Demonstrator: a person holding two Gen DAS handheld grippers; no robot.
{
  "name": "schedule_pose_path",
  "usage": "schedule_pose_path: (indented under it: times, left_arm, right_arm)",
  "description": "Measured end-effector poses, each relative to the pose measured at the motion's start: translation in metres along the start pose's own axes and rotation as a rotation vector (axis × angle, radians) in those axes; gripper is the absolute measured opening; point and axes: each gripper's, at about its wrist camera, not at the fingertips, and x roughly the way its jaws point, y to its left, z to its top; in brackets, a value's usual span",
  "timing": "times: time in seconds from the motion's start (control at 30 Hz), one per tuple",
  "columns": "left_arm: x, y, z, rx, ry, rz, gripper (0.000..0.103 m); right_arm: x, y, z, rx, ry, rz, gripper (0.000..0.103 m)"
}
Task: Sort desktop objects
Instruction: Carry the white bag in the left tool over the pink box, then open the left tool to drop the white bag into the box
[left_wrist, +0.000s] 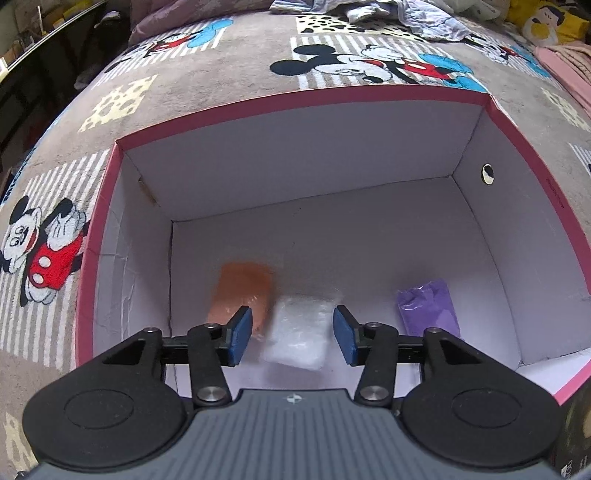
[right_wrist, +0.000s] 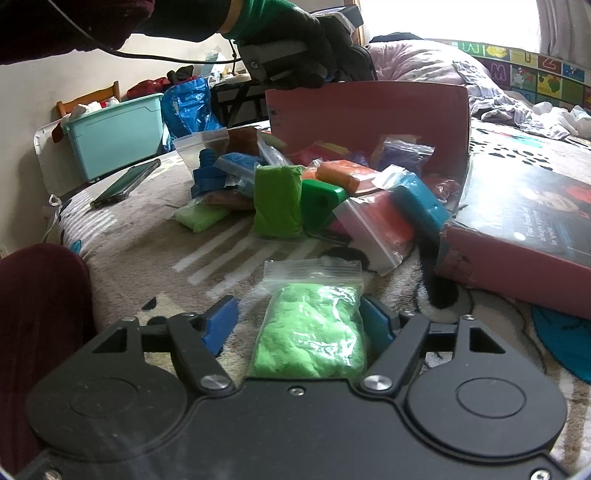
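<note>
The left gripper (left_wrist: 292, 335) is held over the pink box (left_wrist: 288, 99), jaws apart, nothing gripped. Inside the box, a white bag (left_wrist: 299, 332) is seen below the jaws, between an orange bag (left_wrist: 242, 291) and a purple bag (left_wrist: 428, 310). Outside the box, the right gripper (right_wrist: 299, 325) is spread around a green bag (right_wrist: 314, 332); only its right pad touches it.

The box (left_wrist: 295, 155) is matt white cardboard inside with a pink rim. The blanket (left_wrist: 221, 74) is fuzzy printed cloth. The green bag (right_wrist: 314, 332) is glossy, crinkled clear plastic.
</note>
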Motion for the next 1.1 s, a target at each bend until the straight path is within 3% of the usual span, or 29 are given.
schedule_pose_path:
  times: [0.43, 1.1]
  left_arm:
    - [-0.018, -0.003, -0.002, -0.015, -0.050, 0.022, 0.047]
    - [-0.097, -0.023, -0.032, 0.065, -0.206, 0.079, 0.047]
  right_arm:
    - [0.000, 0.000, 0.001, 0.002, 0.002, 0.002, 0.074]
    - [-0.003, -0.002, -0.001, 0.011, -0.009, 0.002, 0.073]
